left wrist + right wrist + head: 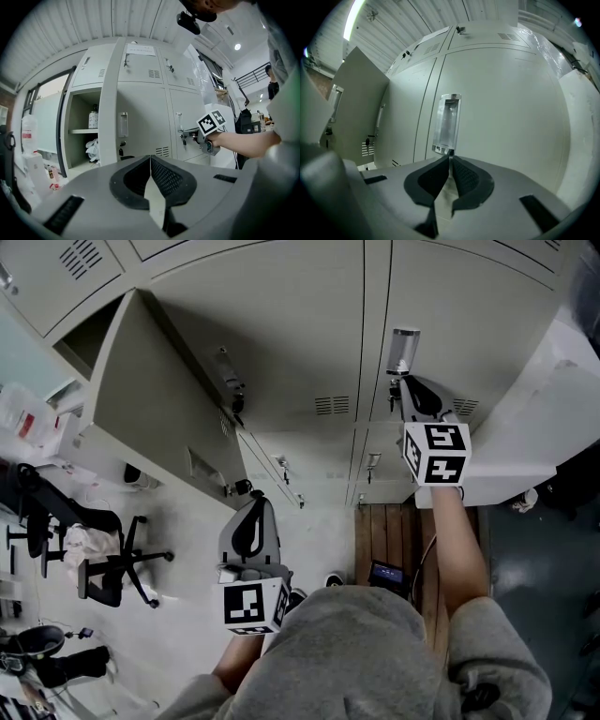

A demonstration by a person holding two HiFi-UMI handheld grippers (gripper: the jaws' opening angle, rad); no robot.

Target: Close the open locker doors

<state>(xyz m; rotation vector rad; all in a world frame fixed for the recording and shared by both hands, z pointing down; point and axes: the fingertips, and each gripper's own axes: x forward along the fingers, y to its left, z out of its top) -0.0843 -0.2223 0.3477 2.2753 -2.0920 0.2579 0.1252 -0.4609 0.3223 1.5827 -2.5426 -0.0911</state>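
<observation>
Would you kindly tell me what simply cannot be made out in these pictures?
- Print on the paper sheet, left gripper view: too small.
- Interior of the open locker, head view: mostly hidden behind its door.
- Whether the right gripper touches the handle, right gripper view: its own tips cover the spot.

Items I count from my remote station: two grippers, namely left gripper (252,499) and right gripper (404,381); one locker door (141,399) swung wide; one office chair (108,559); one bottle (93,117) on the open compartment's shelf.
</observation>
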